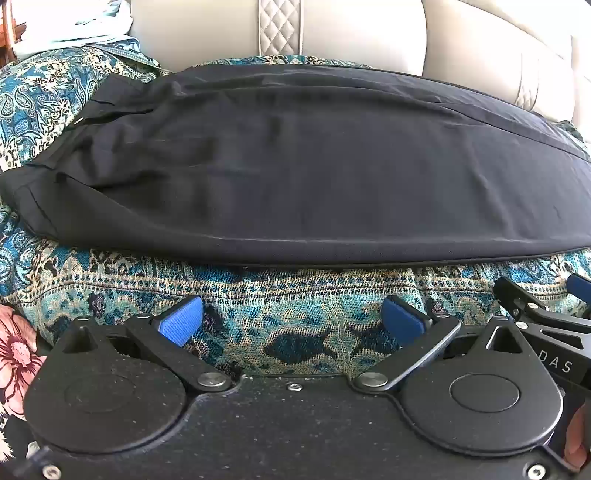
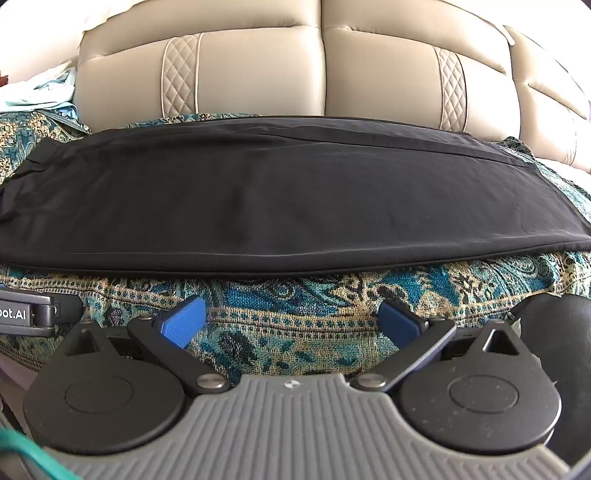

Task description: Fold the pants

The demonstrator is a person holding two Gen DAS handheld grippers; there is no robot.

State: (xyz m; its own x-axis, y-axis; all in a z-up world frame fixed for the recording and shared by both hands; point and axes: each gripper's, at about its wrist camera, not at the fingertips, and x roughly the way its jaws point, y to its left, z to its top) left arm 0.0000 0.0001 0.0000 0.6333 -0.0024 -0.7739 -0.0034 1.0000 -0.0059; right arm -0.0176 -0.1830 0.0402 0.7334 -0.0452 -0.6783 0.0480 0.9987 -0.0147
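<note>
Dark navy pants (image 1: 314, 166) lie flat along the sofa seat, folded lengthwise, with the waistband at the left and the legs running right. They also show in the right wrist view (image 2: 288, 199). My left gripper (image 1: 291, 321) is open and empty, short of the pants' near edge, over the patterned throw. My right gripper (image 2: 291, 319) is open and empty, also short of the near edge. The right gripper shows at the right edge of the left wrist view (image 1: 546, 314). Part of the left gripper's body (image 2: 33, 312) shows at the left of the right wrist view.
A teal and cream paisley throw (image 1: 295, 295) covers the seat under the pants. The beige leather sofa back (image 2: 325, 66) rises behind. Light blue cloth (image 1: 74, 26) lies at the back left. A floral fabric (image 1: 18, 354) is at the lower left.
</note>
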